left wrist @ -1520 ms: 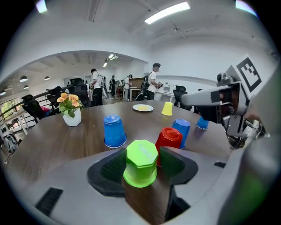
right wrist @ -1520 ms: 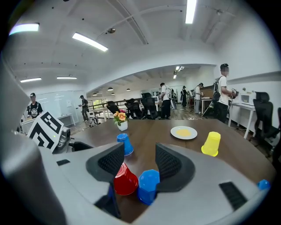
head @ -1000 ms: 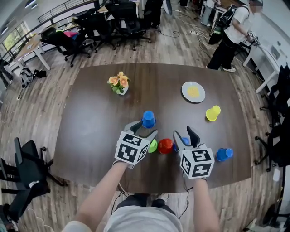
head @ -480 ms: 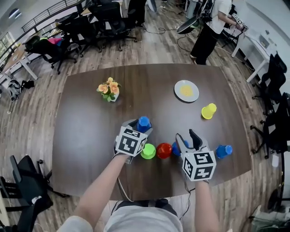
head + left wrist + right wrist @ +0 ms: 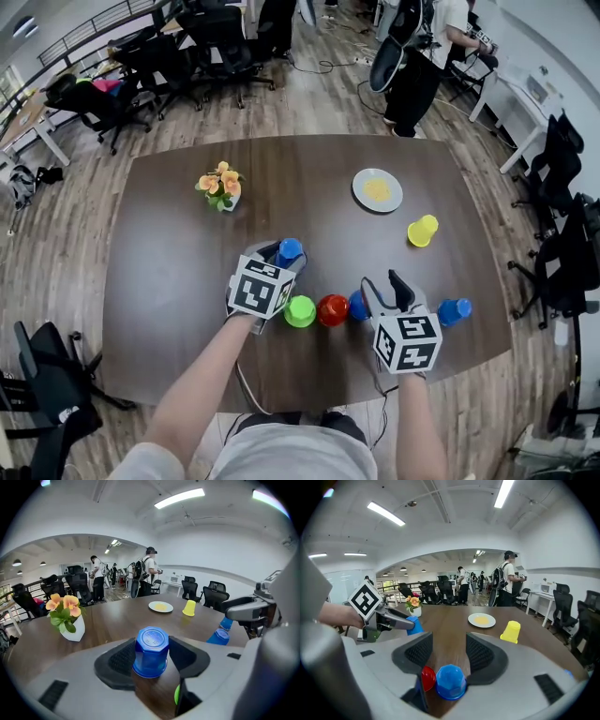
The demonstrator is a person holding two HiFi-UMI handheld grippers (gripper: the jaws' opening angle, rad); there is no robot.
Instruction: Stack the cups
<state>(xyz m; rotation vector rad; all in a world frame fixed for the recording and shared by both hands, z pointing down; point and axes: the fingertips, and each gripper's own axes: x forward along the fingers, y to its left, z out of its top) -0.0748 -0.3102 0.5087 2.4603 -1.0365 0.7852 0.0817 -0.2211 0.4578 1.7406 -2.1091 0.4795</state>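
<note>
Occlusion first: in the head view your left gripper's (image 5: 283, 255) marker cube covers part of the green cup (image 5: 301, 311), and the left gripper view gives only a green sliver of it. Your right gripper's (image 5: 384, 284) near finger hides part of the second blue cup (image 5: 357, 305). In the right gripper view a jaw cuts off most of the red cup (image 5: 428, 678).

All the cups are glossy plastic with faceted sides, and those near you stand upside down. The blue cup (image 5: 151, 652) stands on the dark wood-grain table (image 5: 187, 281) between your left jaws, which are closing, their ribbed black pads against its sides. Your right jaws stand apart and grip nothing. The second blue cup sits low at 6 o'clock of their gap, just beside the red cup at its 9 o'clock.

Green, red and second blue form a row between your grippers. From the right gripper, a third blue cup (image 5: 456, 310) is at 3 o'clock, a yellow cup (image 5: 421, 230) at 1 o'clock, and a white plate (image 5: 377, 189) with a yellow centre at 12 o'clock. A white vase of orange flowers (image 5: 219, 187) stands at 11 o'clock of your left gripper. Nothing lies between the blue cup and the row.
</note>
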